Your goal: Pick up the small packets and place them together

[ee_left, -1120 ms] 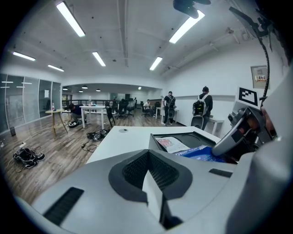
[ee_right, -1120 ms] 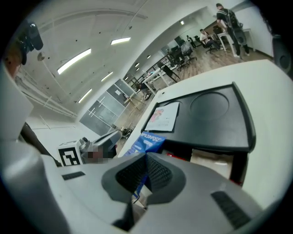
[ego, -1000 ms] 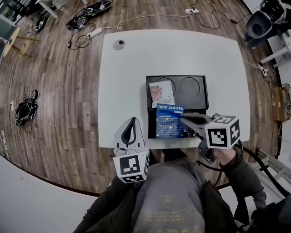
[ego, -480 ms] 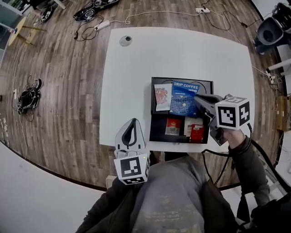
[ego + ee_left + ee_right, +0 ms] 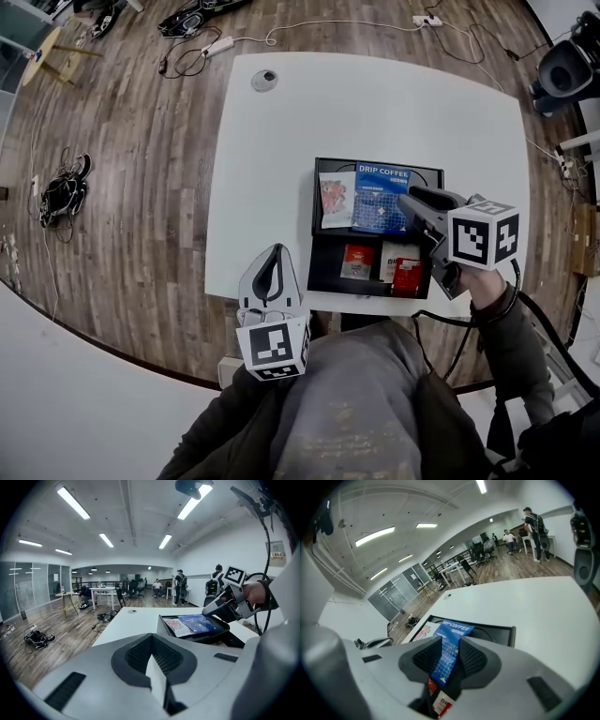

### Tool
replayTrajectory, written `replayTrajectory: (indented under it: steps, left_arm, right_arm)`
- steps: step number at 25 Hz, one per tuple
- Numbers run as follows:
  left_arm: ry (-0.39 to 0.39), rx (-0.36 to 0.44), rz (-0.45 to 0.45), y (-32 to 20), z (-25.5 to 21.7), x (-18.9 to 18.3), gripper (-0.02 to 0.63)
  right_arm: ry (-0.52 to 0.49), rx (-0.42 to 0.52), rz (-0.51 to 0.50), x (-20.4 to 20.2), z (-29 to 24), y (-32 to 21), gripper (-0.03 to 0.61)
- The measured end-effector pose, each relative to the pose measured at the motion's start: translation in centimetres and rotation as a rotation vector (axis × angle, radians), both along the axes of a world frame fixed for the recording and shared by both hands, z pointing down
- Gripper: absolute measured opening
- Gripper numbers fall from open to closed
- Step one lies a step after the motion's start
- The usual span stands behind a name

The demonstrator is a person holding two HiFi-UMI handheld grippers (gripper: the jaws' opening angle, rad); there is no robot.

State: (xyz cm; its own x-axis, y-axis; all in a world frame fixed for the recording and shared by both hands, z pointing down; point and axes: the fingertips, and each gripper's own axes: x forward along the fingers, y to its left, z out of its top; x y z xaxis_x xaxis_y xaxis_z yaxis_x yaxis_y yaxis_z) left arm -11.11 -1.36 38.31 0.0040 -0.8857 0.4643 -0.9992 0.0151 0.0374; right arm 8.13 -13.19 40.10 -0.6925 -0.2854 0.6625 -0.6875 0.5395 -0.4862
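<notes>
Releasing, by the look of it: right gripper (image 5: 412,202) jaws have just been opening and now stand apart, with the blue drip coffee packet (image 5: 379,198) between them but not pinched; the right gripper view shows a gap on both sides. That packet lies in the back section of the black tray (image 5: 375,164), just beside a pale printed packet (image 5: 336,199), edges about touching, so those two look grouped. Two small red packets (image 5: 357,262) (image 5: 406,276) sit in the front compartments, near each other, with a pale one between them that I can't identify; probably next to go. Left gripper (image 5: 271,258) has its jaws pressed together on nothing and is held off the near edge of the white table (image 5: 272,141), well apart from the tray. Handling guess: these are thin, flat sachets, light, floppy, likely slick film, so they bend rather than resist and may slide in the pads. They lie flat on the tray floor, so there is little to bite; I'd take a short edge or corner, coming in at a low angle, ideally where one rides up against a compartment wall. A light squeeze should do, since the contents could crush. Risk: a jaw tip catching the tray wall, or dragging the neighbouring packet along.
</notes>
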Motion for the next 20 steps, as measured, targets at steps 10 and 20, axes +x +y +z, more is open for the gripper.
replayTrajectory:
  steps: [10, 20]
  left_arm:
    - [0.005, 0.009, 0.056, 0.2, -0.1, 1.7, -0.002]
    - [0.013, 0.024, 0.143, 1.8, -0.2, 4.0, -0.002]
  right_arm:
    - [-0.012, 0.099, 0.081, 2.7, -2.4, 1.1, 0.106]
    - [-0.038, 0.059, 0.094, 4.0, -1.9, 7.1, 0.106]
